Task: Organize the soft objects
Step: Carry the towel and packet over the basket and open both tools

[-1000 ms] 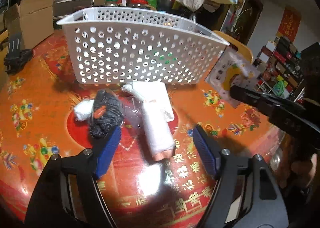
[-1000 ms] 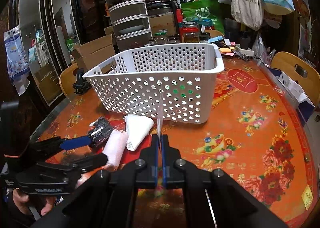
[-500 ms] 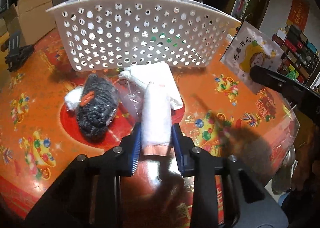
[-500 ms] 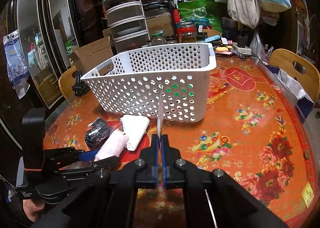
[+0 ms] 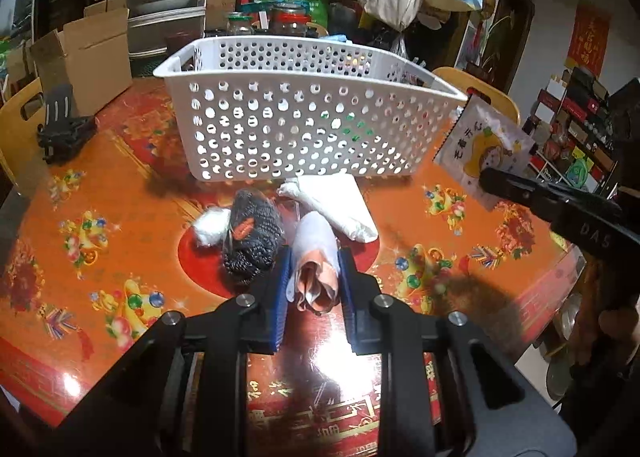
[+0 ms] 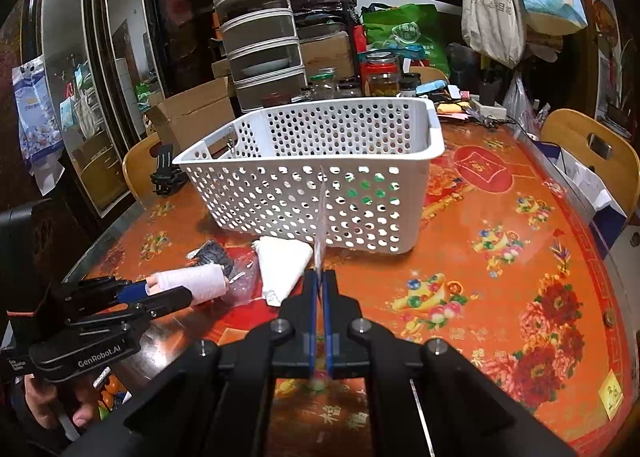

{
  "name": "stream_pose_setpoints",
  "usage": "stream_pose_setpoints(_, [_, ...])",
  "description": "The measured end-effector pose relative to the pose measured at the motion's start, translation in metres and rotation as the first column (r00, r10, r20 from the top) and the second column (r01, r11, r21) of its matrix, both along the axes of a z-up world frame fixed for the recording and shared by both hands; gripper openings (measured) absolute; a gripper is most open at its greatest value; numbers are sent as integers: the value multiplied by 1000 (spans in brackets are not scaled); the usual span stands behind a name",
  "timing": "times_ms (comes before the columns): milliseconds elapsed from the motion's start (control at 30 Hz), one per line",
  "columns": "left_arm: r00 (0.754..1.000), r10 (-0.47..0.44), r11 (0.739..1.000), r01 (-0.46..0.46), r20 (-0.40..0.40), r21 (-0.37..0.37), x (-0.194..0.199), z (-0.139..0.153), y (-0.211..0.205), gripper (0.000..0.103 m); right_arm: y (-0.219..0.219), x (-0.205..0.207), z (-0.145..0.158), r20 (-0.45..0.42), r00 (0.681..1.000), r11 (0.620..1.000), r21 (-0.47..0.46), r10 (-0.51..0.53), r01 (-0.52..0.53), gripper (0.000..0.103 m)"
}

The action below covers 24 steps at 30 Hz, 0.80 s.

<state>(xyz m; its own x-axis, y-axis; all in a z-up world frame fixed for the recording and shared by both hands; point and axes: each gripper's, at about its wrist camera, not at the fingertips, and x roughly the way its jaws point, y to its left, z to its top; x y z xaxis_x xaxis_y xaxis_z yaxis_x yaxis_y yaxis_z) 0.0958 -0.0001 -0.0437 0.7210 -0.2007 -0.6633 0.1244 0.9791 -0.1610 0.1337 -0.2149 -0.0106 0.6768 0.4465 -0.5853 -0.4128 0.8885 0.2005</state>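
The left gripper (image 5: 313, 277) had just closed on the pale rolled sock (image 5: 314, 253) at lower centre, the right gripper (image 6: 320, 289) pinched a snack packet (image 5: 486, 149), and the white basket (image 5: 308, 129) above looked nearly empty.

From the right wrist view the snack packet (image 6: 320, 225) shows only as a thin, blurred edge, its print unreadable. The basket (image 5: 304, 133) hides its own floor behind its near wall. The dark knit bundle (image 6: 212, 255) sits partly behind the pink roll (image 6: 192, 283).
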Motion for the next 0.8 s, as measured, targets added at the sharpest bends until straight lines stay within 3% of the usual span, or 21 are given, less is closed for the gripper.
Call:
stream_pose_setpoints(467, [992,-18,1000,17,125,8,-4,64,4,21,4,-1,27,38,999,1000,10,28,-29,2])
stream_pose_setpoints(800, [984,-33,999,31,177,13,36,112,3,21,5,23,67,87,996,1000,-4,25,-25,2])
